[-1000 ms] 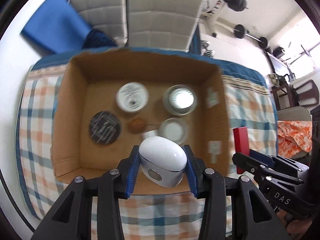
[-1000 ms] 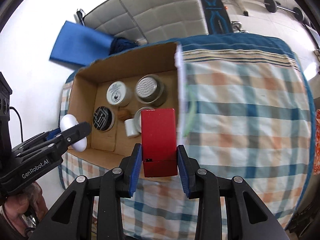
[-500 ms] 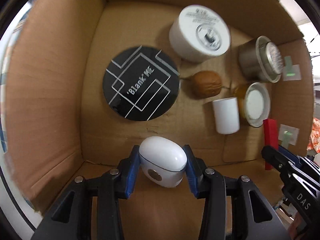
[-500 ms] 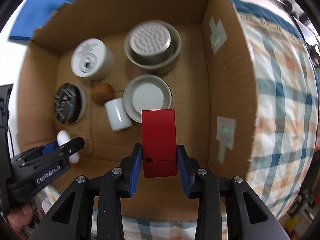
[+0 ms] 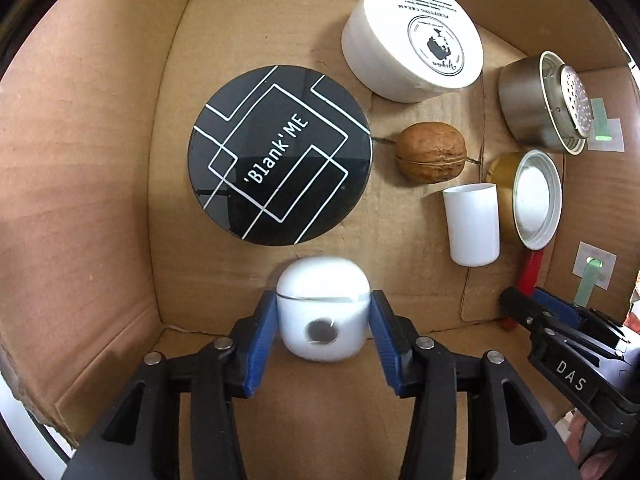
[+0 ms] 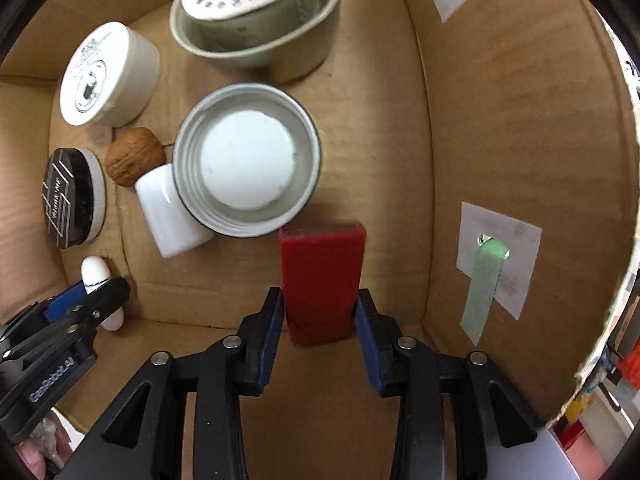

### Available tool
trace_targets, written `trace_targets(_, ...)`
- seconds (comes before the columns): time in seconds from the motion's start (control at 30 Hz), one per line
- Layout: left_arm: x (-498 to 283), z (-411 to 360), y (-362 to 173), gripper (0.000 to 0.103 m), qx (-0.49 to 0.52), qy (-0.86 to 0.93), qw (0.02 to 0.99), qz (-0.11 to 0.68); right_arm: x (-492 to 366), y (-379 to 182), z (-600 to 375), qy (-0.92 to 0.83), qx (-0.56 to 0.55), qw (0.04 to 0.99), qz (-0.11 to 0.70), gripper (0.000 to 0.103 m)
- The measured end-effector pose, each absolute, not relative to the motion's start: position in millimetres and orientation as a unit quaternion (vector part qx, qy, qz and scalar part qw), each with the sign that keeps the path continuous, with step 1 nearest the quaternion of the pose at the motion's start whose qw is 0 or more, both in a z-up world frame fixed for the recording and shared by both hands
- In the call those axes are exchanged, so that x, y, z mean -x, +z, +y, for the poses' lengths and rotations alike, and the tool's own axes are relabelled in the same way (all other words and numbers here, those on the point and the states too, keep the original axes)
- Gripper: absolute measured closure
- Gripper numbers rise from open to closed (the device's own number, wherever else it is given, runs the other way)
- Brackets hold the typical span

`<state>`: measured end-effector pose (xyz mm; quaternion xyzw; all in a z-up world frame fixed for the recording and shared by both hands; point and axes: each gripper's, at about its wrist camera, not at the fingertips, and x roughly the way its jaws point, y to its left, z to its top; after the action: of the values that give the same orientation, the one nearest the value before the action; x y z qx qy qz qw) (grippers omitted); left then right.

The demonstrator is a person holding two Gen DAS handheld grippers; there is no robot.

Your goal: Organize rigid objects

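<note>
With both jaws just opening, the left gripper (image 5: pixel 323 316) straddles the white case (image 5: pixel 323 312) and the right gripper (image 6: pixel 319 312) straddles the upright red box (image 6: pixel 321 280), its long axis toward 12 o'clock.

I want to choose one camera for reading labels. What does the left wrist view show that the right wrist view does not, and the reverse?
Only the left wrist view: the readable 'Blank'ME' face of the round black compact, and the round grey button on the white rounded plastic case.

Only the right wrist view: the broad front of the red rectangular box, and the compact's white side.

Both: the cardboard box, the white cream jar, the brown walnut, the small white cylinder, and the steel pot with its holed lid.
</note>
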<state>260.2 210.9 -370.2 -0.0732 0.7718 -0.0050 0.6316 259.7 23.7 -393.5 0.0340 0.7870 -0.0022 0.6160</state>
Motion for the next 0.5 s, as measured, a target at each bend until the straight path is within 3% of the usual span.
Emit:
trace_targets(0.3,-269.0,192.5,-350.9,0.058,0.059,0.004,0.650,0.758,-259.9,-365.8,44.8,0.021,-0.022,0.640,0.768,0.037)
trace_targets(0.37,-268.0,191.3,-342.2,0.042,0.058,0.004,0.659,0.750,-263.7,-352.3,54.5,0.025,-0.009,0.654,0.756,0.031)
trace_targets(0.5,-269.4,193.2,-317.6,0.032,0.062,0.009,0.683,0.727,-267.5,-331.2,57.5,0.025,-0.002,0.673,0.739,0.020)
